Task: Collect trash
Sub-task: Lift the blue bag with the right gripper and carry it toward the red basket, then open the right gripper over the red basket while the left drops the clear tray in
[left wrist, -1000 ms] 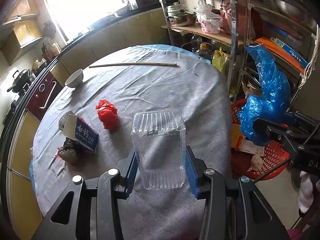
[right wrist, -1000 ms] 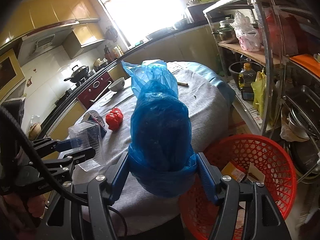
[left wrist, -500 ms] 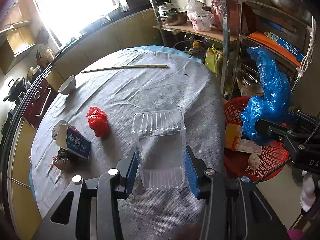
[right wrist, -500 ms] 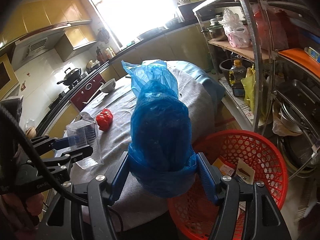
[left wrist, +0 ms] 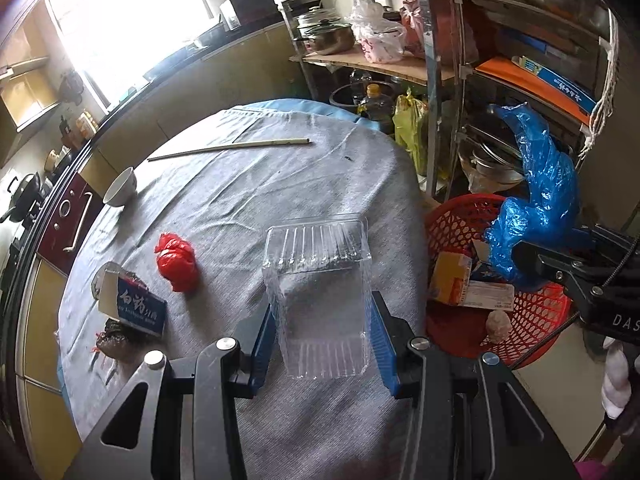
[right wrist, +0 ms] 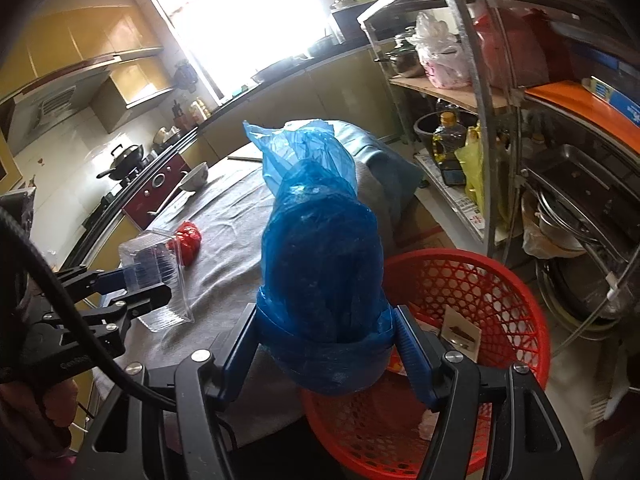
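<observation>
My left gripper [left wrist: 323, 336] is shut on a clear plastic clamshell box [left wrist: 320, 284], held above the grey-clothed round table [left wrist: 256, 184]; the same box [right wrist: 158, 276] shows at left in the right wrist view. A full blue plastic bag [right wrist: 320, 264] is clamped in my right gripper [right wrist: 326, 344], over the near rim of the red mesh basket [right wrist: 480, 280]. From the left wrist view the blue bag [left wrist: 540, 200] hangs over the basket [left wrist: 532, 312], which holds a yellow packet and papers. On the table lie a red bag wad [left wrist: 177, 260] and a blue-white carton [left wrist: 134, 308].
A white bowl [left wrist: 120, 188] and a long chopstick [left wrist: 228, 148] lie at the table's far side. A metal rack [left wrist: 460, 60] with pots, bags and bottles stands right behind the basket. A dark clump of scraps [left wrist: 114, 336] sits by the carton. Kitchen counters run along the left.
Both grippers have drifted right toward the basket with their loads. The basket now shows larger and closer under the blue bag; table trash has slid left in view.
</observation>
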`<state>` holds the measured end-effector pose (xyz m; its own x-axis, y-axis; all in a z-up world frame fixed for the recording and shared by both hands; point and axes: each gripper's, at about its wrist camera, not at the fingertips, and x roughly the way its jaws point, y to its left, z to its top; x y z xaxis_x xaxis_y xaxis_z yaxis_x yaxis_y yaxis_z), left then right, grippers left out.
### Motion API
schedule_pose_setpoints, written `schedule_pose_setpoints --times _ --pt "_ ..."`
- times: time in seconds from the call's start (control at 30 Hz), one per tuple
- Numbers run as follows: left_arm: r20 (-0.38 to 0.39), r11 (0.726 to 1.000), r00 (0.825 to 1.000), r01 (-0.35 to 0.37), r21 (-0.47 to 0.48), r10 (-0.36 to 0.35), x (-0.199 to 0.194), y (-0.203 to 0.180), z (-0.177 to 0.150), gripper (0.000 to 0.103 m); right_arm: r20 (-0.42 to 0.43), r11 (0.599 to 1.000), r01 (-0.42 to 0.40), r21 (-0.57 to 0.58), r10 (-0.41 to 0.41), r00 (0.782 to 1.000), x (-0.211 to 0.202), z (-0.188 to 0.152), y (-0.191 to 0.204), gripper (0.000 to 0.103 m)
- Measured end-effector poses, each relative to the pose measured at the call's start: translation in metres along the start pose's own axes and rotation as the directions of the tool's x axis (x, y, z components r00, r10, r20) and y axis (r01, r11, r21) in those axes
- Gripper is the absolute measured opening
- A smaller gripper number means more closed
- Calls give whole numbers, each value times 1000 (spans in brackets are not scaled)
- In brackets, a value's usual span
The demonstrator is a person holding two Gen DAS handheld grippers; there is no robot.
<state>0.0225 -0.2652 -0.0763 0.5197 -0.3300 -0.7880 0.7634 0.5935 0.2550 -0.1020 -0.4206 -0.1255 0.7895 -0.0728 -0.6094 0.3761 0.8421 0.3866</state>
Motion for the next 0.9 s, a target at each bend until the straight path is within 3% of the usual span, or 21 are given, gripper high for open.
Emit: schedule_pose_setpoints --times 0.77,0.9 --pt "-6 995 999 51 82 -51 13 -41 24 48 -2 995 55 78 -55 998 -10 -1 -34 70" --pt "-12 992 996 92 91 -92 18 -48 27 48 -17 993 66 95 -65 998 -10 -3 -41 70"
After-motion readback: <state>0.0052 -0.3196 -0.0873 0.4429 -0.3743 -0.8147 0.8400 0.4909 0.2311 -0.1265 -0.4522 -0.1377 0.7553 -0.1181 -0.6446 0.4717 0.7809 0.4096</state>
